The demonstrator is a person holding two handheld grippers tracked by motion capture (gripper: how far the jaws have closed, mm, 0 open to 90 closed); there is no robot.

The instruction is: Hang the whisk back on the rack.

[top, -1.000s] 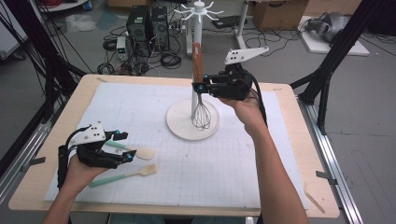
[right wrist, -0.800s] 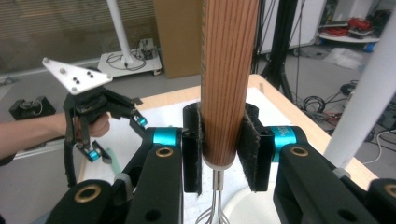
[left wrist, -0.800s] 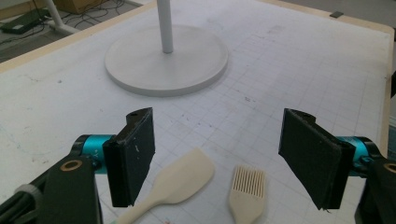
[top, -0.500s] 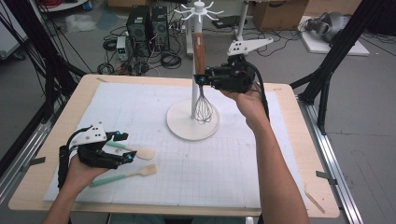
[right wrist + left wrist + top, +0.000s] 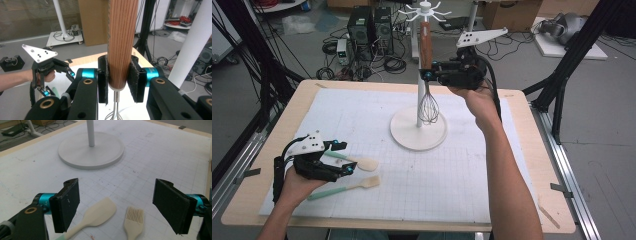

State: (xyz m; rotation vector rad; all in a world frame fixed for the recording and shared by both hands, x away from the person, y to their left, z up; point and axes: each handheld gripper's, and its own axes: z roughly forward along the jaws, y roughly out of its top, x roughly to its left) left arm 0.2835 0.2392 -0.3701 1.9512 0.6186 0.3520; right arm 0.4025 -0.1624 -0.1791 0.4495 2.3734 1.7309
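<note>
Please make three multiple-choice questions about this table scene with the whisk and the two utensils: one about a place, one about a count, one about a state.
1. Where do the spatula and the brush lie?
A. on the round base
B. on the mat, in front of the left gripper
C. hung on the rack

2. How many utensils lie flat on the mat?
A. one
B. two
C. four

3. What does the right gripper do?
A. stands open in the air
B. presses on the white pole
C. clamps the wooden handle of the whisk

Answers: 1 B, both lie between the open jaws in the left gripper view. 2 B, just the spatula and brush. 3 C, the pads press both sides of the handle.
</note>
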